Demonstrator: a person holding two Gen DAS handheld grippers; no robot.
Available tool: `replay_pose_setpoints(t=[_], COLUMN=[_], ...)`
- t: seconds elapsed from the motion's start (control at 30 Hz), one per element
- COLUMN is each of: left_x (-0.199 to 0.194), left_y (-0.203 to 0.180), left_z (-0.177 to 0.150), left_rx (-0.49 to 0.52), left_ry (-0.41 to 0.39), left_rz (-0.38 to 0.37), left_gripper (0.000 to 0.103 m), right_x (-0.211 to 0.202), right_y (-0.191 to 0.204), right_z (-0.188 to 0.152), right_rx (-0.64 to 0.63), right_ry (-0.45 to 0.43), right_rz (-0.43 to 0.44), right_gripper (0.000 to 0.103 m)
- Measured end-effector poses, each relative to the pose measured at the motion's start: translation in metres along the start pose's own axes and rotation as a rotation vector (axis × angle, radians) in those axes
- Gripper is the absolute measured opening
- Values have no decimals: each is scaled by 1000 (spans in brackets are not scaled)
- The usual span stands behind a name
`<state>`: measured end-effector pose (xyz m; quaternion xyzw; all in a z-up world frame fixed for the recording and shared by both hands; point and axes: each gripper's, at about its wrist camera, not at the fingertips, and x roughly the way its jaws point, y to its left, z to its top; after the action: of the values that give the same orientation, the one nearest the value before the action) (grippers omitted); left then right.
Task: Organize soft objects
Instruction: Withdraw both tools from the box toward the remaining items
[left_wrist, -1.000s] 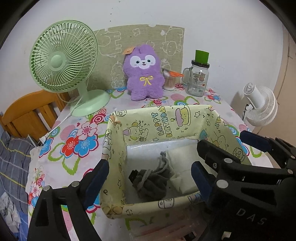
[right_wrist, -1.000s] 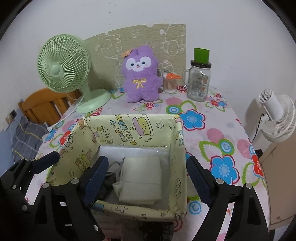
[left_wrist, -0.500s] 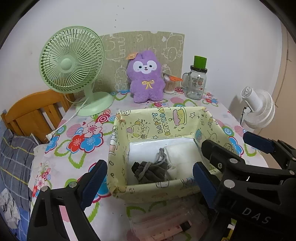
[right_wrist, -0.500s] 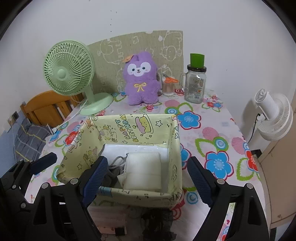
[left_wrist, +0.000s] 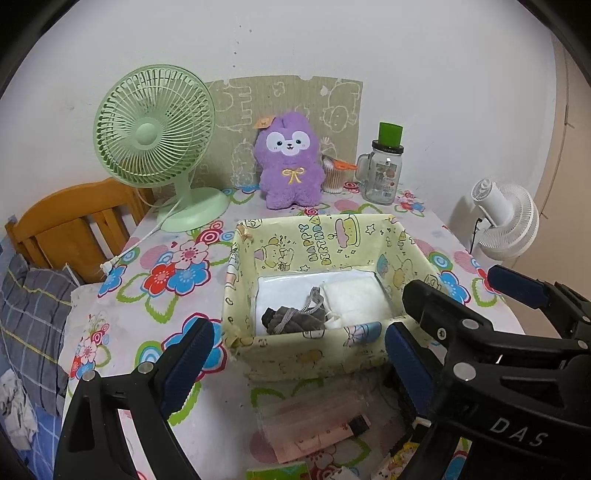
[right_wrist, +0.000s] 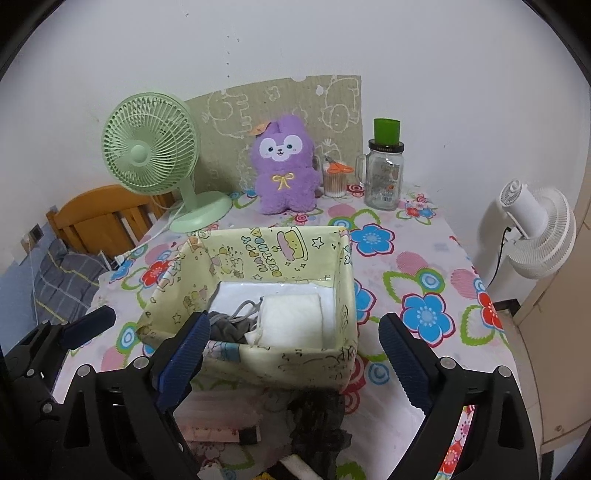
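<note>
Two hand-held grippers, both empty. Right hand-held gripper (right_wrist: 291, 354): jaws wide apart, just been opening further, nothing between the pads; poised before the near wall of the storage box. Left hand-held gripper (left_wrist: 299, 356): jaws likewise wide, nothing held, near the box's near-left corner.

Item: fabric storage box (right_wrist: 345, 295), pale yellow, cartoon print with "Happy Birthday" lettering, standing on the floral worktop (right_wrist: 424, 258). Contents: one folded white cloth (right_wrist: 291, 321) at the right side of the floor; one crumpled grey drawstring pouch (left_wrist: 295, 317) at the left, touching the cloth.

Item: dark crumpled fabric (right_wrist: 317, 417) on the worktop just in front of the box, not yet put away. Beside it, a clear packet (left_wrist: 314, 421) with pinkish contents.

Background: purple plush toy (left_wrist: 290, 162) upright against the back board, green desk fan (left_wrist: 155, 140) to its left, glass mug jar (left_wrist: 384, 170) to its right, white fan (right_wrist: 535, 229) off the worktop edge.

Step, as judged: between placements, two soft items stowed. Next move likely calls for lowering an open gripper onto the dark fabric, pinching a fold, lifting clear of the box wall.
</note>
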<state>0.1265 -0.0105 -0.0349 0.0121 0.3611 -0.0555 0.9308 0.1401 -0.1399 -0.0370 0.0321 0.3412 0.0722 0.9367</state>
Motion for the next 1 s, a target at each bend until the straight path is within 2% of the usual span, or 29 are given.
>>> replay_pose_setpoints(t=[1.0], left_x=[-49], left_y=[-3], left_z=[-32], left_rx=[-21], left_ry=[-58], left_rz=[-8], left_gripper=[95], right_x=[-59], right_y=[8], right_z=[-31], right_rx=[-20], right_ry=[-83], right_rz=[-12], right_gripper=[96])
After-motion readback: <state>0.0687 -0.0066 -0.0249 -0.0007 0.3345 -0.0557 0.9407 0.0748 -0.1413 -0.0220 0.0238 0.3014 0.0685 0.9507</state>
